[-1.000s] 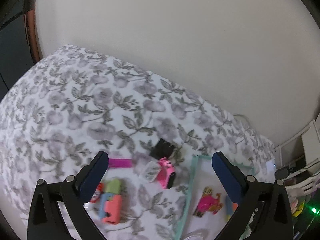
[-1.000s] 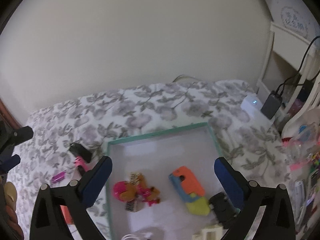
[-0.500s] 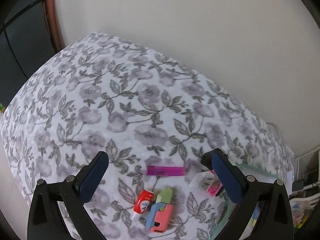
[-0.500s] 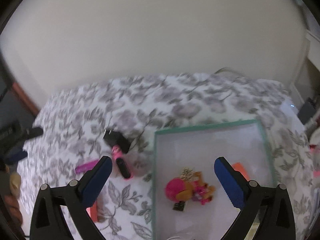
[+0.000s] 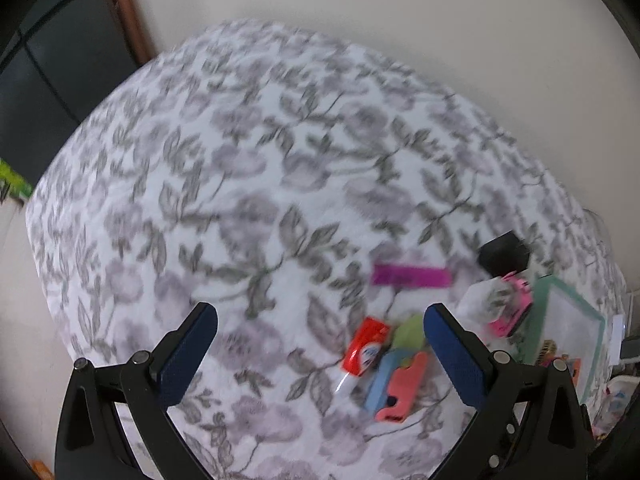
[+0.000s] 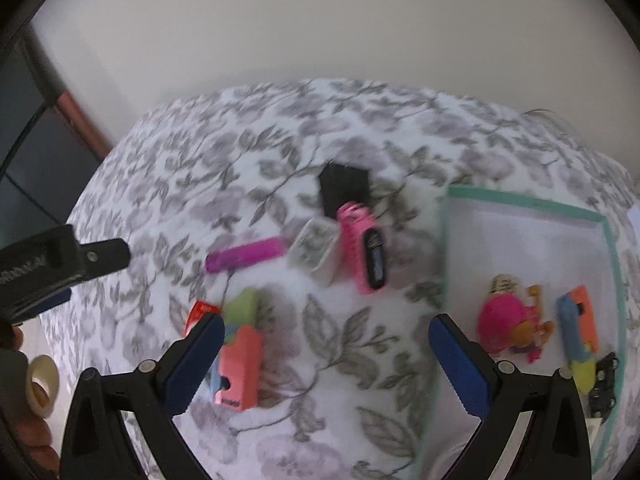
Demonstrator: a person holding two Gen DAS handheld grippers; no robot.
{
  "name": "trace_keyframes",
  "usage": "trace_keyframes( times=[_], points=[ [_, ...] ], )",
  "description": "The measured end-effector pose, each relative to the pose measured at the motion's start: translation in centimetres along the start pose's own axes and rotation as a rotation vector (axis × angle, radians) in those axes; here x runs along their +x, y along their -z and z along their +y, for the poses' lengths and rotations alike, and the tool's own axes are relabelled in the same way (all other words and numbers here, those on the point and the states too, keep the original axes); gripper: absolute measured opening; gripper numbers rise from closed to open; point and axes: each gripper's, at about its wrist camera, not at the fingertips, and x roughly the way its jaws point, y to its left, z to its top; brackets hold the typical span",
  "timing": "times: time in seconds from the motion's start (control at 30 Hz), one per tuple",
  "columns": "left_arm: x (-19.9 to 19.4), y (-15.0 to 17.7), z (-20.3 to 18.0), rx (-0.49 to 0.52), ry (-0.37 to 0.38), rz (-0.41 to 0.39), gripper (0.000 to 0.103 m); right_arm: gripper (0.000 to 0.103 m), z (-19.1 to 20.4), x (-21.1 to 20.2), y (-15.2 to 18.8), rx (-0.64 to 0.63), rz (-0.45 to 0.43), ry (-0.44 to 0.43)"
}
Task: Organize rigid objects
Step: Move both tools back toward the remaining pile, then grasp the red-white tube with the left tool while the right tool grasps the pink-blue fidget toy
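Loose items lie on a floral cloth [image 6: 280, 160]: a purple bar [image 6: 243, 255], a black block [image 6: 344, 189], a pink device [image 6: 362, 250], a clear case [image 6: 313, 249], a red tube [image 5: 365, 346] and a coral-blue-green toy [image 6: 239, 354]. A teal-rimmed tray [image 6: 520, 199] at the right holds a pink doll [image 6: 508, 322] and an orange-blue toy [image 6: 578, 324]. My right gripper [image 6: 326, 354] is open and empty above the cloth, between toy and tray. My left gripper [image 5: 320, 346] is open and empty, left of the items; it also shows at the left edge of the right wrist view [image 6: 60, 264].
A pale wall [image 6: 320, 40] runs behind the surface. A dark panel with a brown frame [image 5: 128, 8] stands at the far left. A tape roll [image 6: 40, 384] lies off the left edge. Cluttered shelves [image 5: 624, 340] sit past the tray at the right.
Both cameras have swung left. The tray has slid toward the right edge in both views and the loose items have come to the middle of the right wrist view. Both grippers stay open.
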Motion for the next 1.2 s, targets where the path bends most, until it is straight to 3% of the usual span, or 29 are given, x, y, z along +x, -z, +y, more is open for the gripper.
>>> trace_keyframes(
  times=[0.37,0.87,1.2],
  points=[
    [5.2,1.3,1.6,-0.069,-0.007,0.151,0.103,0.103,3.0,4.2,1.7,-0.061,0.105,-0.021],
    [6.8,1.9,0.7,-0.014,-0.004,0.179,0.103,0.102,4.5,6.2,3.3,-0.119,0.133,0.044],
    [7.7,2.5,-1.5,0.020,-0.004,0.197,0.103,0.082,4.1,5.1,3.0,-0.145,0.129,0.036]
  ],
)
